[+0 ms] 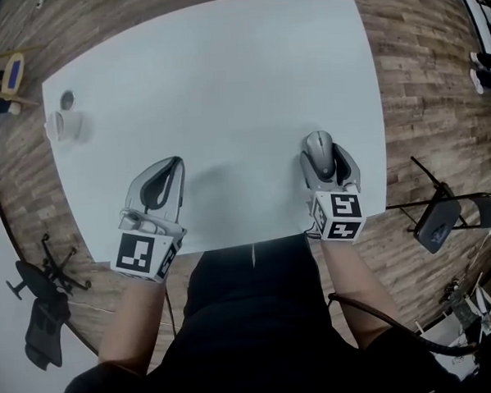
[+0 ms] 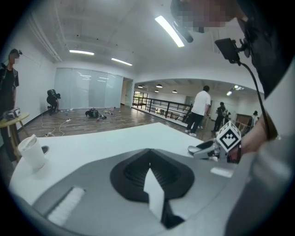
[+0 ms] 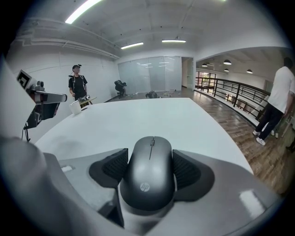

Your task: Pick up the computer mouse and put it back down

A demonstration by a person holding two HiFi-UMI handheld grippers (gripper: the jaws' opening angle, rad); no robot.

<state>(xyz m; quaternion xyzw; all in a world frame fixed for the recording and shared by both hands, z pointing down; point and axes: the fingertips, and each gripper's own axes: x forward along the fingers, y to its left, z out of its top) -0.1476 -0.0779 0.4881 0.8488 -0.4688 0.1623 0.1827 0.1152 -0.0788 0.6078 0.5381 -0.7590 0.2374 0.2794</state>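
- The mouse (image 3: 149, 175) sits right between the two jaws of the right tool (image 1: 326, 159).
- The right tool pinches the mouse by its two long sides, so the jaws stay wide.
- The long way of the mouse points the same way as the tool, away from the person.
- The mouse is near the front right part of the tabletop (image 1: 223, 86). I cannot tell if it is lifted off or resting on it.
- The left tool (image 1: 170, 167) is pressed together and holds nothing. It is well apart from the mouse, off to the left.
- I think the right hand does the job, since it has the mouse.
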